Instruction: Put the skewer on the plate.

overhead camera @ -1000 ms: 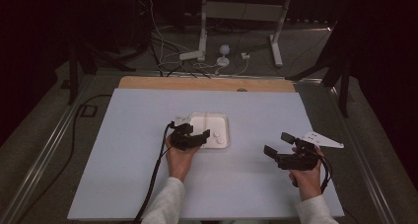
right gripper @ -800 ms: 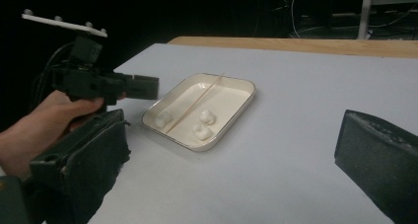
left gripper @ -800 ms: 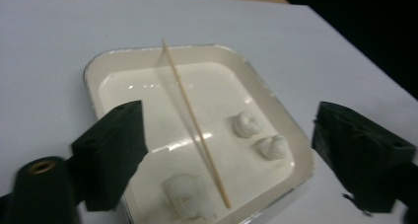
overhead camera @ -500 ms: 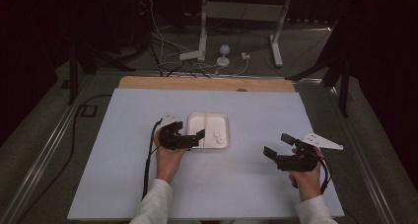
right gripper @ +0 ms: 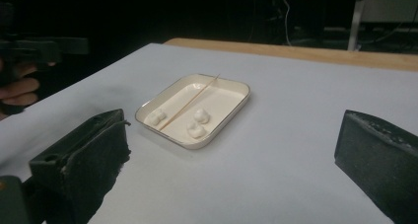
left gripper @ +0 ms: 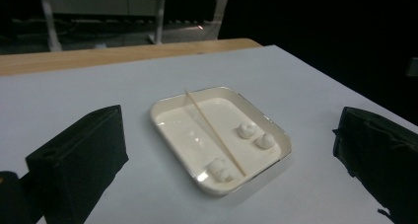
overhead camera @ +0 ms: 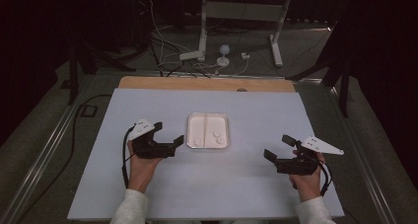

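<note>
- Fingers of the left gripper (overhead camera: pixel 170 139) stood wide apart, having just opened, gripping nothing.
- Right gripper (overhead camera: pixel 280 149) fingers likewise apart, empty.
- Tray (overhead camera: pixel 208 116) with a stick (left gripper: pixel 215 132) lay mid-desk (overhead camera: pixel 246 184), between both grippers.

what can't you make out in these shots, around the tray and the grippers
- Three white lumps in the tray: too small and pale to identify, every view.
- Stick: a faint line in the high view.
- Right gripper: body cut off by the bottom edge, right gripper view.
- Room behind the table: too dark.
</note>
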